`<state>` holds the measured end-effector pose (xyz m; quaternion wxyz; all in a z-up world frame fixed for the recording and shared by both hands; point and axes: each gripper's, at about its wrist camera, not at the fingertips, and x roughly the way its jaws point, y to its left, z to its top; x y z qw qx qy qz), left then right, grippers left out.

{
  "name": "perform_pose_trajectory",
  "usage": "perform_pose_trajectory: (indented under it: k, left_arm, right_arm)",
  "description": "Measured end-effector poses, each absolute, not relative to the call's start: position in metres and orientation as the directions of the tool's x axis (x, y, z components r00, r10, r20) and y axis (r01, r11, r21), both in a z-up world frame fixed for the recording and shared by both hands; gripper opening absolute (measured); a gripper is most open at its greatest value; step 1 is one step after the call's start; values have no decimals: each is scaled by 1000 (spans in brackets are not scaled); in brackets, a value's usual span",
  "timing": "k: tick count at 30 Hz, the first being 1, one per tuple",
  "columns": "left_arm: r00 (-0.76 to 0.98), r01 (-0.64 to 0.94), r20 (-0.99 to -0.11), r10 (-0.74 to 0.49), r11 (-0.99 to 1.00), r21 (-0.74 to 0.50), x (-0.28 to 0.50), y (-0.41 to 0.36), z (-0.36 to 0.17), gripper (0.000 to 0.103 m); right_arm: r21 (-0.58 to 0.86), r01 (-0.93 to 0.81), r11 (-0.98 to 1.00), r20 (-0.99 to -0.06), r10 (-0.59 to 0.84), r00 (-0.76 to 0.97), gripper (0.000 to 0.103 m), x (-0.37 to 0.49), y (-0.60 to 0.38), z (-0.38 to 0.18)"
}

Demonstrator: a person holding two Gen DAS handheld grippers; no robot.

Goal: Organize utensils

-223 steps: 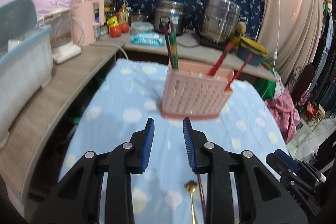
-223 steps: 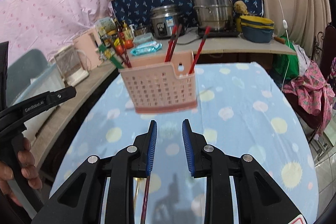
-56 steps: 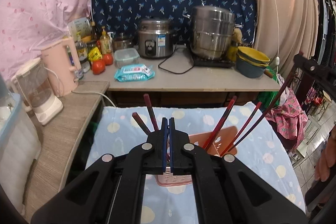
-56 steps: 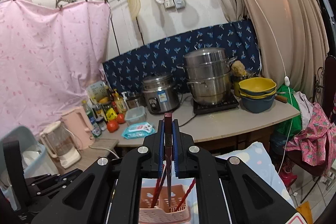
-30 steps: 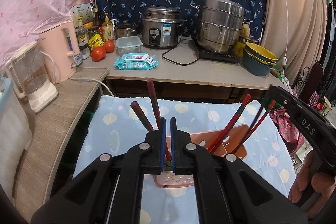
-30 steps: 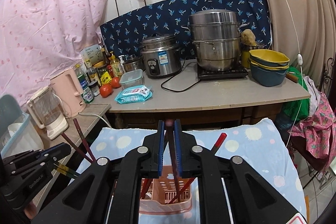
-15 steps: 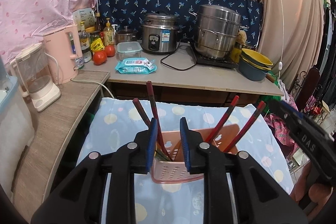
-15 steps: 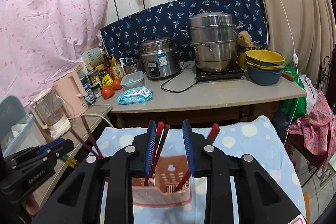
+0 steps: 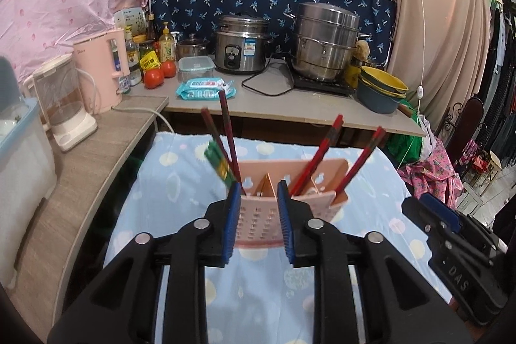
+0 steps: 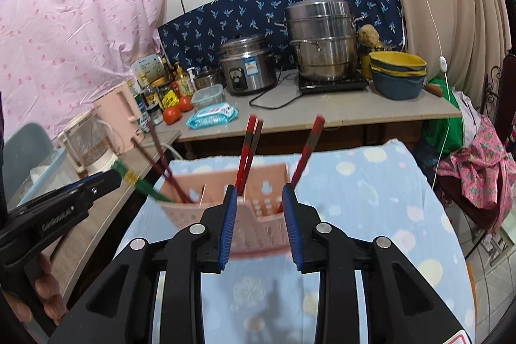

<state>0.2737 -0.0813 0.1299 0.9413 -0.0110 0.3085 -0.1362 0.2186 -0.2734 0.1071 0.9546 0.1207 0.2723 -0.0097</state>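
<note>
1. On the blue spotted cloth (image 9: 180, 182): pink utensil caddy (image 9: 300, 176), upright, holding red chopsticks (image 9: 317, 155) and green chopsticks (image 9: 219, 163) that lean outward.
2. Your left gripper (image 9: 258, 215) and right gripper (image 10: 259, 216): jaws have just been opening, nothing between them, both just short of the caddy.
3. Risk: advance either gripper and you may clip a leaning stick or tip the light caddy.
4. Writing: "DAS" on the right gripper's body in the left view; the lettering on the left gripper's body is too blurred to read.

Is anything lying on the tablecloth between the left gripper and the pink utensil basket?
Nothing: in the left wrist view only bare tablecloth shows between the open, empty left gripper and the basket.
</note>
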Motion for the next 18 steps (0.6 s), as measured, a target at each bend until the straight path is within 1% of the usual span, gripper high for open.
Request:
perform_pose_trajectory:
  k: [1,6,8,9,11,13,14,18]
  left_arm:
    - [771,247,-581,-261,963,-104,270,-81,127,29]
    - [757,240,-601,-259,964,-112,256,-77,115,30]
    - [752,234,-608,-254,965,-115,251,-75,110,32]
    - [750,229,-612,-250,967,-115,248,-74,107,35]
    - [748,222,-616,-244,968,-114,242,-72,103,37]
    - [747,215,-621,-237,970,-111,235,-70,98,43]
    - [747,210,-623,-231,972,-108,231,-69,96,45]
    - [748,200,-628,-214,975,-95,220,-68,88,55]
  right_arm:
    - [222,86,971,-527,45,849,34,212,-272,104]
    - [209,93,973,-547,37,837,35,193,-268,96]
    - [207,97,974,-552,34,833,35,189,-267,94]
    - [206,98,974,-555,34,831,35,186,-266,93]
    - [203,103,974,-561,29,827,35,178,-265,89]
    - [197,104,975,-565,26,824,39,174,-263,87]
    - [192,106,976,-567,22,824,42,169,-262,85]
    - [180,113,977,-577,12,817,45,160,-260,79]
